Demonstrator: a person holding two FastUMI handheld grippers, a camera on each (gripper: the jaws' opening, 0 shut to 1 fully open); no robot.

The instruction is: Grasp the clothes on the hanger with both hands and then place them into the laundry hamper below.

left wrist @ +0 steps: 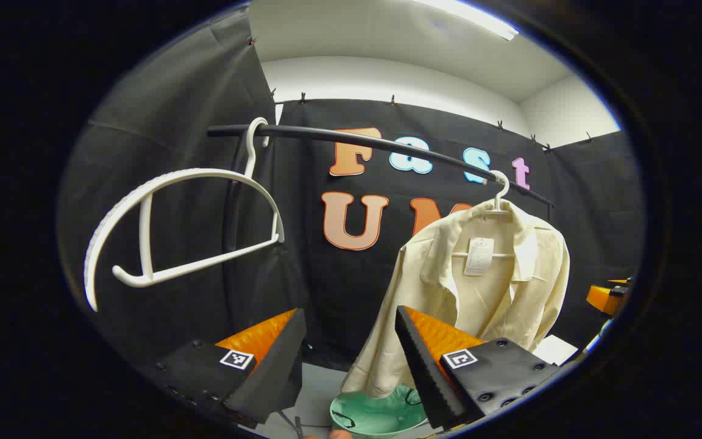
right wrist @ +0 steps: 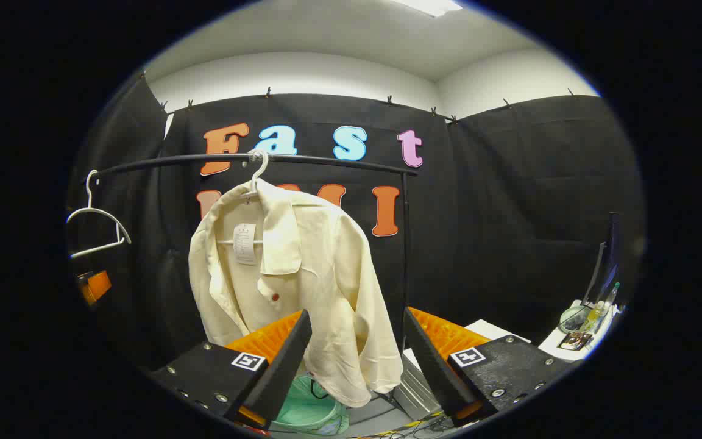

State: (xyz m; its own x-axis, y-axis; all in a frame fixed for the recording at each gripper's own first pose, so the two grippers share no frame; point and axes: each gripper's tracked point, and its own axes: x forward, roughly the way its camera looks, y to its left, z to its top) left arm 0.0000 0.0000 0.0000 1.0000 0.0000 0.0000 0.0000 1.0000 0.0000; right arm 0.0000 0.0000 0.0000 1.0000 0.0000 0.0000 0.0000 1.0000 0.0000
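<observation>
The cream shirt [right wrist: 290, 274] is hanging on its hanger from the rail [right wrist: 326, 161], above the green hamper [right wrist: 308, 414]. Both tongs, left [left wrist: 351, 360] and right [right wrist: 357, 360], are gaping, gripping nothing. Best closing in at 12 o'clock, 1 per shoulder.

The cream shirt [right wrist: 302, 274] is soft matt cloth with a paper tag [right wrist: 244, 242] at its collar. The empty hanger [left wrist: 162, 225] looks like ribbed white plastic, the rail [left wrist: 351, 139] smooth dark metal, the hamper [left wrist: 375, 414] glossy green plastic.
</observation>
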